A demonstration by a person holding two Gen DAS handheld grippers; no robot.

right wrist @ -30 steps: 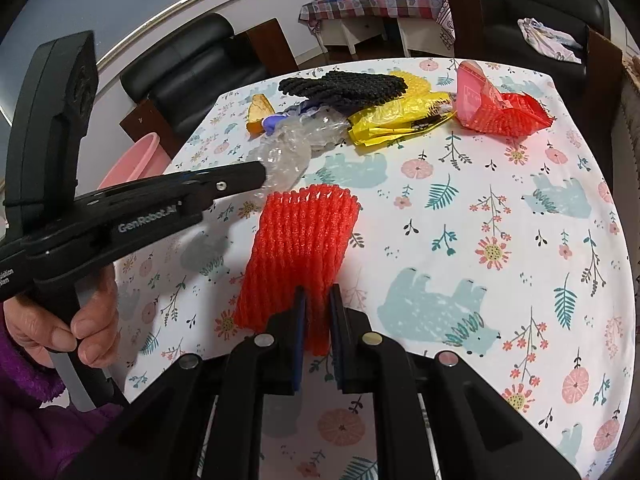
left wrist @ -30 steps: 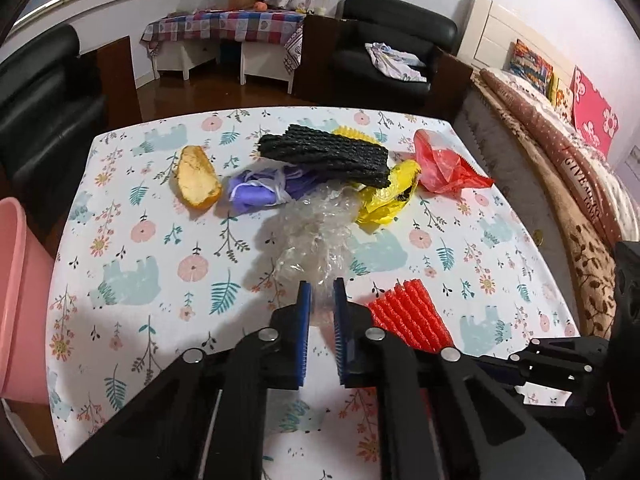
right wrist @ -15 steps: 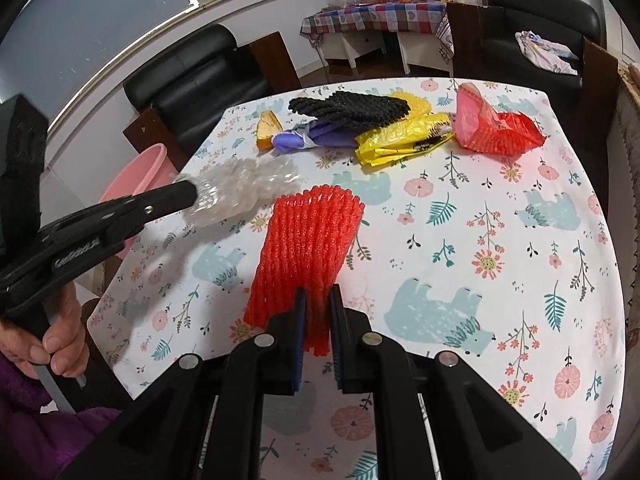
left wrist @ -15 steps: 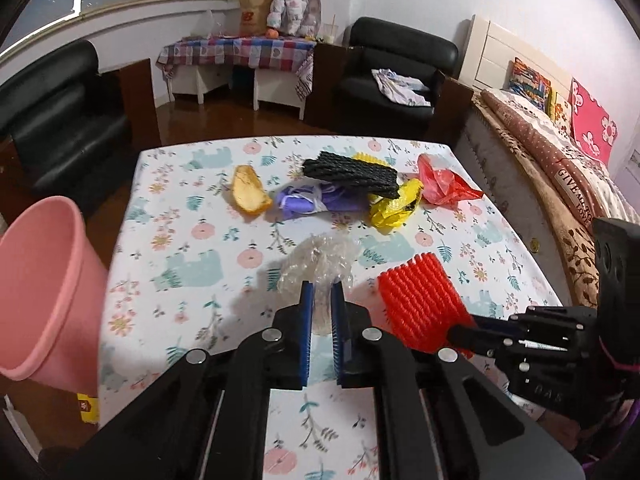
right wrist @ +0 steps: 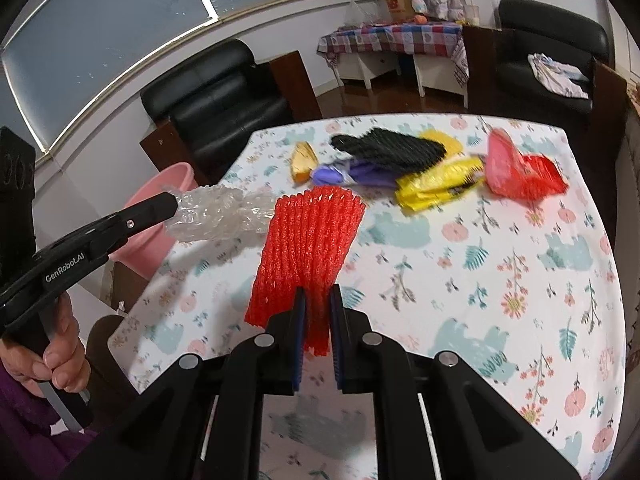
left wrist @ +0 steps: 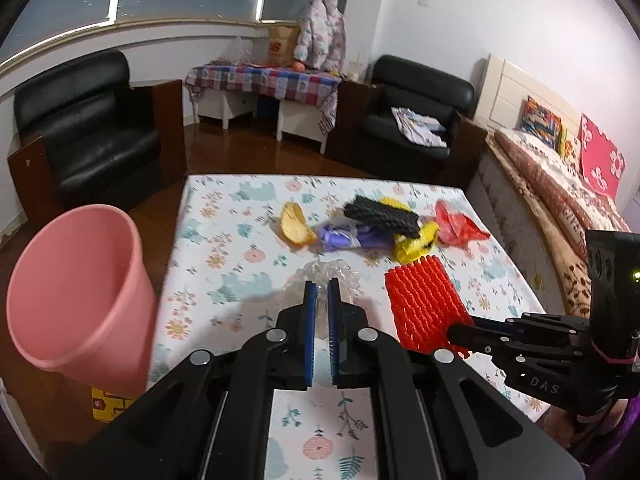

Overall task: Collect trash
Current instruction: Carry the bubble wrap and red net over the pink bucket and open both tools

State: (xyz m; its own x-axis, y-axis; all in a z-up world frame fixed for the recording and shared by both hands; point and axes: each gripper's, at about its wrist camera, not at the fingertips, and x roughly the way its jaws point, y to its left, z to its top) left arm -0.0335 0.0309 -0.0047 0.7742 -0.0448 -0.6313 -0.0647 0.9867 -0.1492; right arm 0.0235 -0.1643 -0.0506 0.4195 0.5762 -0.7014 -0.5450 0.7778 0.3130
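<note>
The left gripper (left wrist: 321,292) is pressed onto a crumpled clear bubble-wrap sheet (right wrist: 218,218), which is held in the air above the table edge. The right gripper (right wrist: 318,312) is clamped on the near end of a red foam fruit-net sleeve (right wrist: 310,248), which is also lifted off the floral-print tablecloth (right wrist: 500,280). A pink plastic bin (left wrist: 76,292) stands beside the table's left edge, just left of the left gripper.

Remaining items lie grouped at the far side of the table:
- a yellow-orange peel (left wrist: 295,226);
- a purple plastic bag (left wrist: 354,236);
- a black foam net sleeve (left wrist: 380,216) lying on top of the purple bag;
- a yellow wrapper (left wrist: 416,242);
- a red plastic bag (left wrist: 456,226), possibly mesh; motion blur prevents confirmation.
</note>
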